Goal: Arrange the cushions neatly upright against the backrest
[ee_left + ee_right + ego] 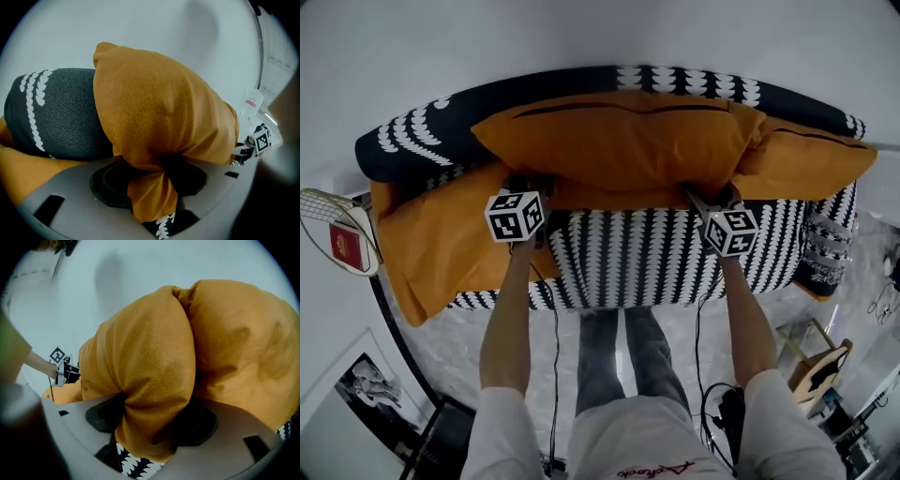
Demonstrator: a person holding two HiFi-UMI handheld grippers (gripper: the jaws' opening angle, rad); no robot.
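Forearms (pixel 511 309) stretched forward over the patterned seat (pixel 647 258), one toward each lower corner of the big orange middle cushion (pixel 619 141). Left tool (pixel 152 185) clamped on a gathered fold of that cushion's bottom edge, cloth bunched tight between the dark pads; right tool (pixel 150 427) likewise closed on a fat roll of the same orange cloth. Gripped low and at both ends, probably to keep the long cushion level and to steer its base down into the crease between seat and backrest (pixel 412 136). Cushion standing on its long edge, leaning back against the backrest, roughly centred along the sofa. Just to its right, touching it and partly tucked behind its end, a second orange cushion (pixel 811 155), also propped up against the backrest. Off to the left, a third orange cushion (pixel 441 234) lying flat and drooping over the seat's end, not yet upright and seemingly the next job. Beyond the sofa, only plain pale wall (pixel 600 33)
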